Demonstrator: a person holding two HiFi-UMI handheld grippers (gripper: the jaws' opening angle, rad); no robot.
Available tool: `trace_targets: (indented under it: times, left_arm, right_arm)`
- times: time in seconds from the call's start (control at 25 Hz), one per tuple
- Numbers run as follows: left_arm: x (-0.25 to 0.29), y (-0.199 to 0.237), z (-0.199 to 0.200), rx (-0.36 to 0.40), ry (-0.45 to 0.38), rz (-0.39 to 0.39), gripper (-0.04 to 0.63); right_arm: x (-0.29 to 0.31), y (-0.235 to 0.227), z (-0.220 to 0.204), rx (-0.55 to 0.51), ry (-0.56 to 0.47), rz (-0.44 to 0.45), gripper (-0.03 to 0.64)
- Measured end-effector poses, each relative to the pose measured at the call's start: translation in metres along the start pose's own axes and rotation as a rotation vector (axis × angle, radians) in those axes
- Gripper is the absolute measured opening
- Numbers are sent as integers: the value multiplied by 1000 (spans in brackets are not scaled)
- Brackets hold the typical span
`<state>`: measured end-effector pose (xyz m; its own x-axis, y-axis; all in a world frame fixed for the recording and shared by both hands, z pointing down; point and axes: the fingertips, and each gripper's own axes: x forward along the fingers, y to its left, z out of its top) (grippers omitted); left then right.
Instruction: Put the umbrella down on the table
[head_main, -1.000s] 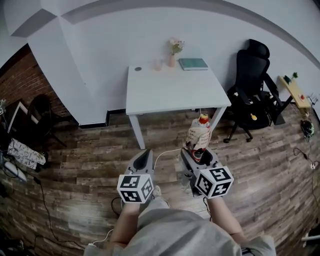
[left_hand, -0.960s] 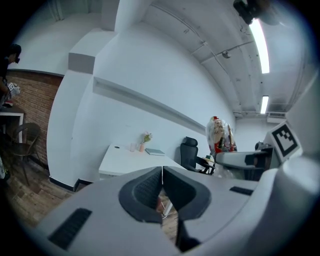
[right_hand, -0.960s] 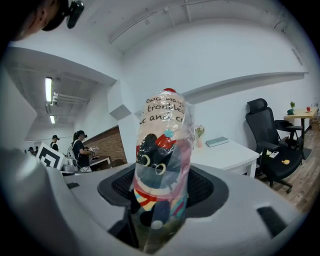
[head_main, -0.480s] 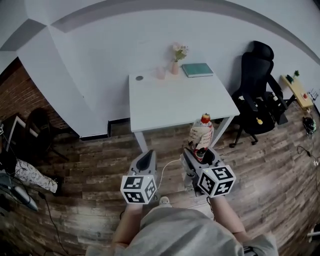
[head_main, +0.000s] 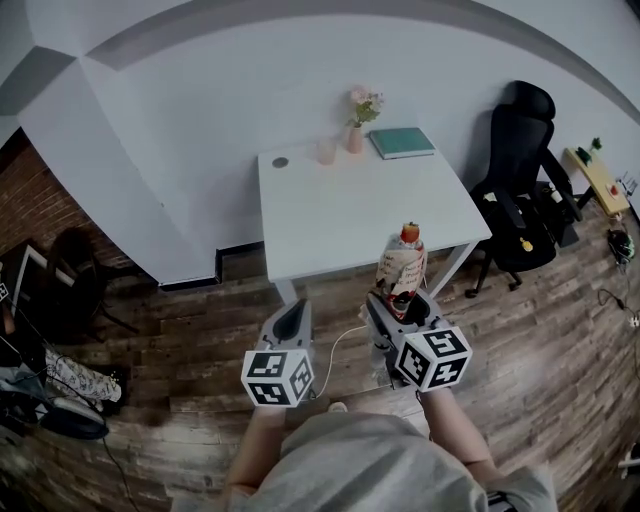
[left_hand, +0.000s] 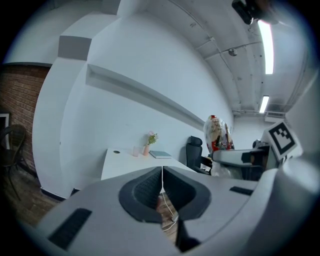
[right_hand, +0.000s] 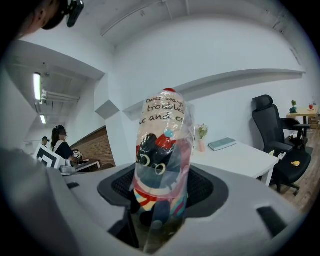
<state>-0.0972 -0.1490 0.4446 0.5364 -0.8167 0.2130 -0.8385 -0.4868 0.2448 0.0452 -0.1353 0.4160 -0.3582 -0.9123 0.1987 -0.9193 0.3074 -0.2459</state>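
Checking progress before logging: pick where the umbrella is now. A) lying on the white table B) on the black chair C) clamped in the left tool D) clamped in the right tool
D: the umbrella stands clamped between the right tool's jaws; the left tool is shut, empty.

white table (head_main: 350, 215) | along far edge: flower vase (head_main: 356, 136) | pink cup (head_main: 326, 152) | teal book (head_main: 403, 143) | small dark disc (head_main: 280, 162)

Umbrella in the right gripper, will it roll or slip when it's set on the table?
The umbrella looks rounded and folded short, so it could roll if laid flat. Its glossy clear sleeve probably makes it slippery on the smooth white table. Stood upright, it would likely tip.
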Motion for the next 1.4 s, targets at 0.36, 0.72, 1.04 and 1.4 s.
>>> trace_targets:
  times: [0.36,0.72,1.04,1.4]
  left_arm:
    - [29,22,8,-14,13,-18,8]
    - [62,45,9,-31,13,12,8]
    - [119,75,26,-43,2,61,8]
    - [187,103,51,-54,12,100,8]
  right_arm:
    - [36,-12,6,-11,14,-31,272]
    - [78,-35,8,-18,27,-28,272]
    - [141,-67,26,-42,38,-2,272]
    - [220,-108,39,-51,96,19,272]
